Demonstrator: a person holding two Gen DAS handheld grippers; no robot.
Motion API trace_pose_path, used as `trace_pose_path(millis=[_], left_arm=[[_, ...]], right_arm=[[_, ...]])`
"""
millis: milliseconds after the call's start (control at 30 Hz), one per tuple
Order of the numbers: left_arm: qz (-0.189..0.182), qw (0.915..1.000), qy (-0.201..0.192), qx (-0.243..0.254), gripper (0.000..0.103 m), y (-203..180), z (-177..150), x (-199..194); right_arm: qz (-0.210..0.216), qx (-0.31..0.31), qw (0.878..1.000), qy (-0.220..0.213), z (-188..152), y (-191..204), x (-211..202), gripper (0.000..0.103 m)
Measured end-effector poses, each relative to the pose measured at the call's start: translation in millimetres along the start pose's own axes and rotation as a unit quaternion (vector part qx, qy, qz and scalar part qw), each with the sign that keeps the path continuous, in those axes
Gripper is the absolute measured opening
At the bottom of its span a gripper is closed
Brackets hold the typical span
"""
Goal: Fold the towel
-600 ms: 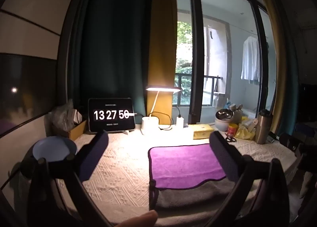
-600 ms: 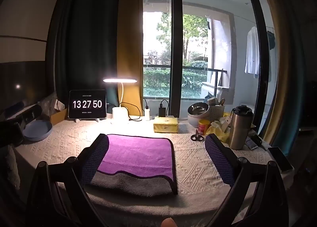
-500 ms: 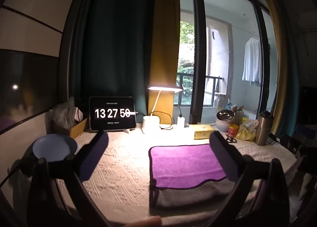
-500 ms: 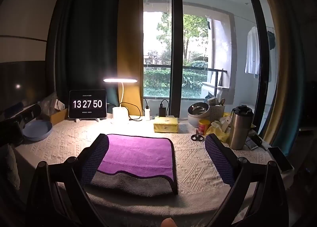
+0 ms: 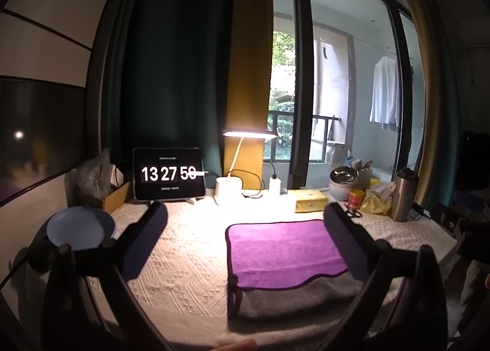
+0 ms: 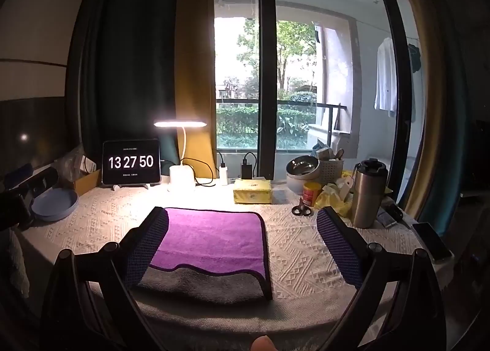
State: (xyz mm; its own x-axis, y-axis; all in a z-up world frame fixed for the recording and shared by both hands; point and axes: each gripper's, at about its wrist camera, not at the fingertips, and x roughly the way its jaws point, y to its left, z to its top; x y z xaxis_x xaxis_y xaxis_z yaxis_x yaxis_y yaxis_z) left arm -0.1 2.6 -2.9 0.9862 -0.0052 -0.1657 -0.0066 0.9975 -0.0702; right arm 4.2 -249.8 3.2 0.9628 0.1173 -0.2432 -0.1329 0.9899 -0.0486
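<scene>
A towel (image 5: 284, 253), purple on top and grey underneath, lies folded on the white knit tablecloth (image 5: 183, 265); the purple layer stops short of the grey near edge. It also shows in the right wrist view (image 6: 211, 240). My left gripper (image 5: 245, 234) is open and empty, held above the table's near edge, with the towel toward its right finger. My right gripper (image 6: 242, 234) is open and empty, with the towel toward its left finger. Neither touches the towel.
At the back stand a clock tablet (image 6: 131, 161), a lit desk lamp (image 6: 180, 149), a yellow tissue box (image 6: 252, 192), scissors (image 6: 301, 208), a steel tumbler (image 6: 367, 193) and a bowl (image 6: 301, 173). A blue plate (image 6: 55, 204) sits left, a phone (image 6: 431, 240) right.
Both grippers stay open and nearly still. The left wrist view has shifted slightly, so the towel sits a little higher and further left in it.
</scene>
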Motion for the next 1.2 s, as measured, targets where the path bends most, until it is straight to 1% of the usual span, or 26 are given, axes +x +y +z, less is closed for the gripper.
trace_pose_path(millis=[33, 133, 400, 700, 1200], left_arm=[[-0.001, 1.0000, 0.000, 0.000, 0.103, 0.3, -0.7, 0.1], [-0.003, 1.0000, 0.002, 0.003, 0.103, -0.8, -1.4, 1.1], [-0.001, 1.0000, 0.003, 0.005, 0.103, -1.1, -3.2, 0.7], [-0.013, 0.9998, 0.010, 0.010, 0.103, -4.4, -4.1, 2.3], [-0.019, 0.9997, 0.009, 0.016, 0.103, -9.8, -3.3, 5.4]], right_arm=[[0.000, 0.004, 1.000, 0.003, -3.6, -6.6, 6.0, 0.099], [0.000, 0.006, 1.000, 0.005, -4.7, -8.4, 6.6, 0.099], [0.001, 0.004, 1.000, 0.009, -5.8, -8.2, 8.0, 0.099], [0.001, 0.003, 1.000, 0.009, -6.4, -8.3, 7.9, 0.099], [0.004, 0.004, 1.000, 0.010, -8.1, -8.3, 9.6, 0.099]])
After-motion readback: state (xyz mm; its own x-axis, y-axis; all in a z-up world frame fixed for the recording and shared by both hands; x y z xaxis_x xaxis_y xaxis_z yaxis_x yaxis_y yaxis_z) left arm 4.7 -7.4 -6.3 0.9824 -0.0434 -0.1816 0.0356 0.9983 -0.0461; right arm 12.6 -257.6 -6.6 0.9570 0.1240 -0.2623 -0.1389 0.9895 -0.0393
